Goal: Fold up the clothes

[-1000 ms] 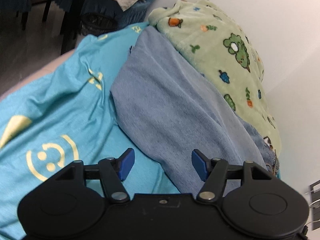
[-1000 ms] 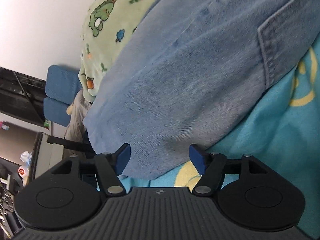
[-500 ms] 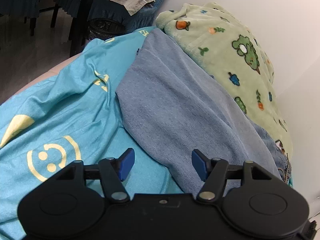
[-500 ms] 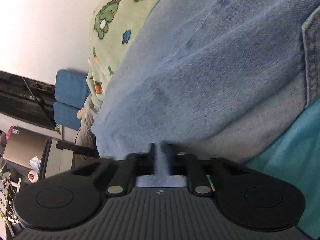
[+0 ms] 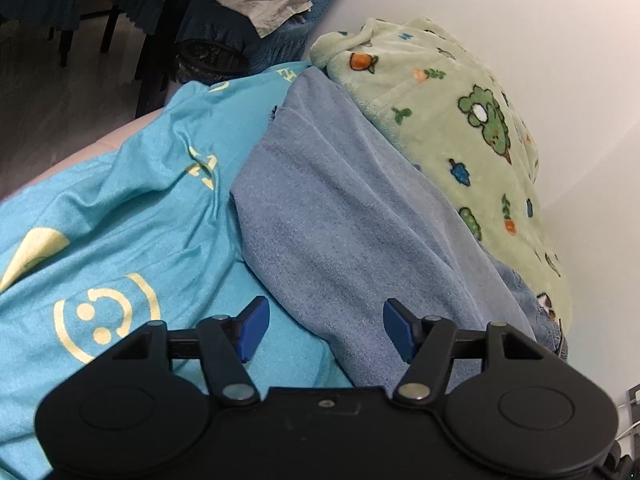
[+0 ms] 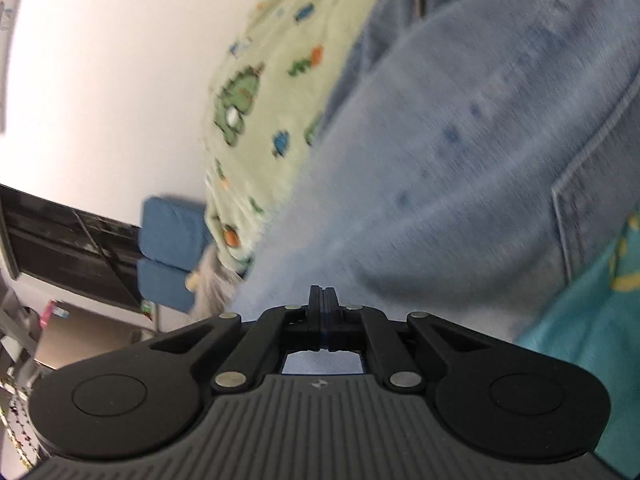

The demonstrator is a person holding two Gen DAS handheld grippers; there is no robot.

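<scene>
Blue denim jeans [image 5: 340, 216] lie across a teal bedsheet [image 5: 120, 208] printed with yellow smileys. A green fleece garment with dinosaur prints [image 5: 452, 120] is heaped behind them against the wall. My left gripper [image 5: 324, 328] hovers open above the near edge of the jeans, with nothing between its blue pads. In the right wrist view, my right gripper [image 6: 322, 300] is shut on the pale edge of the jeans [image 6: 460, 160], and denim shows through the gap below its fingers. This view is blurred by motion, and the green fleece [image 6: 256, 104] lies beyond.
A white wall [image 5: 520, 20] runs along the far side of the bed. Dark chair legs [image 5: 160, 40] and a blue-covered seat stand past the bed's far edge. In the right wrist view, blue cushions [image 6: 168, 256] and a dark screen [image 6: 68, 252] sit to the left.
My right gripper went from open to shut on the jeans' edge and then shifted, so its view tilted and blurred. My left gripper stayed open and hardly moved.
</scene>
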